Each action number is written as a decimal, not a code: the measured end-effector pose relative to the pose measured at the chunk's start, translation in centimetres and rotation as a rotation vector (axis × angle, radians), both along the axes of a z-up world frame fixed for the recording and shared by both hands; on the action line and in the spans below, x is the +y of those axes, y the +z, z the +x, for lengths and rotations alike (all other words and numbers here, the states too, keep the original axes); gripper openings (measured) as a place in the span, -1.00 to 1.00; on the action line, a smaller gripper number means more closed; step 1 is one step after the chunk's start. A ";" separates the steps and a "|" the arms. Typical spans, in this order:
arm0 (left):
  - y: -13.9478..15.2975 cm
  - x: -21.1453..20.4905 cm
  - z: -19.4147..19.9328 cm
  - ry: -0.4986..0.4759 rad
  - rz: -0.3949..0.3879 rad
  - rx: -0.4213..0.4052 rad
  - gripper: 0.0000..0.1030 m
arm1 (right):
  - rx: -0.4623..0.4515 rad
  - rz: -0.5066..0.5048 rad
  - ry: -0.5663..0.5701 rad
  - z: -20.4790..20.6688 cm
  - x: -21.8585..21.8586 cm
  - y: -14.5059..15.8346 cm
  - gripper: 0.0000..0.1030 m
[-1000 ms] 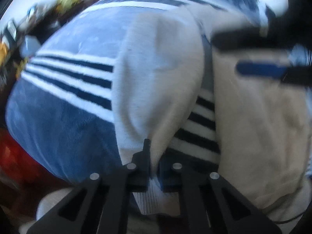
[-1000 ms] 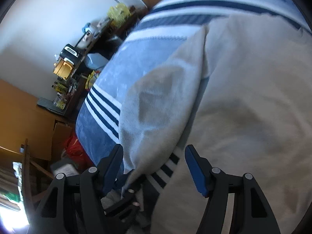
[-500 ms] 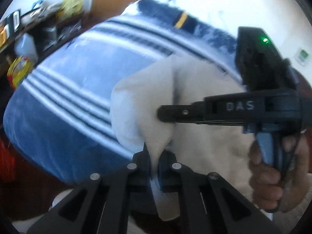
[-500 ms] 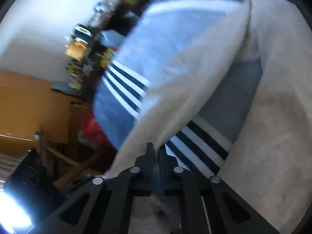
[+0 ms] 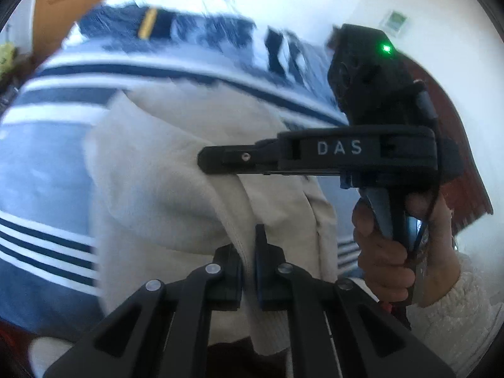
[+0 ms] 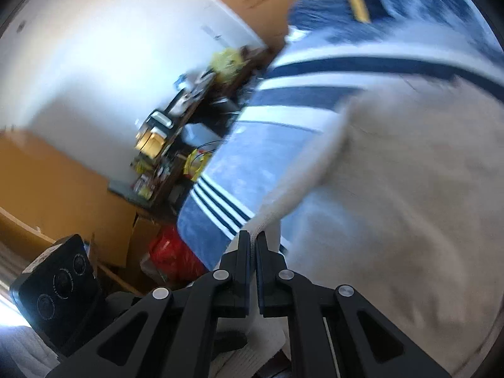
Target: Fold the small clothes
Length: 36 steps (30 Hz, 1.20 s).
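A cream knit garment [image 5: 163, 195] lies on a blue blanket with white and navy stripes [image 5: 41, 170]. My left gripper [image 5: 249, 252] is shut on a ribbed edge of the garment and holds it raised. My right gripper [image 6: 253, 249] is shut on another ribbed edge of the garment [image 6: 393, 189]. In the left wrist view the right gripper's body marked DAS [image 5: 340, 151] reaches in from the right over the cloth, held by a hand [image 5: 387, 249].
The blanket [image 6: 245, 157] covers a bed. Left of it stand a cluttered dark shelf [image 6: 176, 132], a red bag [image 6: 170, 252] on the floor and wooden furniture [image 6: 47, 195]. A black device [image 6: 56, 286] sits at lower left. A white wall [image 5: 315, 0] is behind.
My right gripper has gone from open to shut on the garment's edge. Both grippers have lifted the cloth, and the views have tilted up toward the wall.
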<state>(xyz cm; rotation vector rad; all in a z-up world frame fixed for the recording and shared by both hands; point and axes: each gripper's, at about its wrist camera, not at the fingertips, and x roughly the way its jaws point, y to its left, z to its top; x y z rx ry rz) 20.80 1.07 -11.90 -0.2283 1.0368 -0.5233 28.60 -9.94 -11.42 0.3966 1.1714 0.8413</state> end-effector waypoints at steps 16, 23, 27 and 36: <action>-8.4 4.1 -0.8 0.118 0.099 0.217 -0.08 | 0.125 -0.185 -0.319 -2.2 -9.3 -12.8 0.08; -10.2 5.7 2.9 0.213 0.113 0.238 -0.08 | 0.186 -0.138 -0.343 -7.2 -10.1 -15.0 -0.27; -11.3 3.4 4.7 0.178 0.171 0.232 -0.08 | 0.169 -0.161 -0.317 -7.4 -9.5 -14.3 -0.82; -10.5 0.4 2.3 0.133 0.198 0.243 -0.11 | 0.166 -0.286 -0.380 -9.2 -8.5 -14.9 -0.80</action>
